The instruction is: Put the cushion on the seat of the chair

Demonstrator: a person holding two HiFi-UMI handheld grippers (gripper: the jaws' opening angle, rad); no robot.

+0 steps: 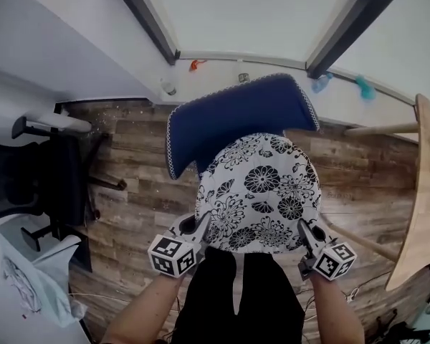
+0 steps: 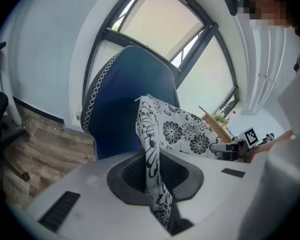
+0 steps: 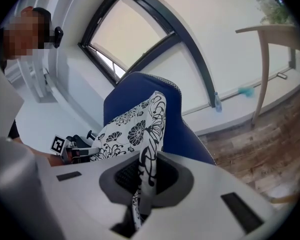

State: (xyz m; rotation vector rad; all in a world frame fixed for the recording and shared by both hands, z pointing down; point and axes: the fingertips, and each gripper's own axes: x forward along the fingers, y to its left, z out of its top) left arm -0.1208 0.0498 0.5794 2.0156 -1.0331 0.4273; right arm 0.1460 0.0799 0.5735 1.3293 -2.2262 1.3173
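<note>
A white cushion with black flower print (image 1: 261, 192) hangs over the blue chair (image 1: 229, 113), covering its seat from above. My left gripper (image 1: 203, 229) is shut on the cushion's near left corner, and the fabric edge (image 2: 152, 169) runs up between its jaws. My right gripper (image 1: 302, 229) is shut on the near right corner, where the cloth edge (image 3: 147, 169) is pinched the same way. The chair's blue back (image 2: 125, 99) with white stitched trim rises behind the cushion (image 3: 130, 129). The seat itself is hidden under the cushion.
A black office chair (image 1: 36, 178) stands at the left on the wood floor. A wooden table (image 1: 423, 192) lies at the right, its leg (image 3: 262, 69) near the chair. A white window ledge (image 1: 272, 74) with small items runs behind. White bagged stuff (image 1: 29, 278) sits lower left.
</note>
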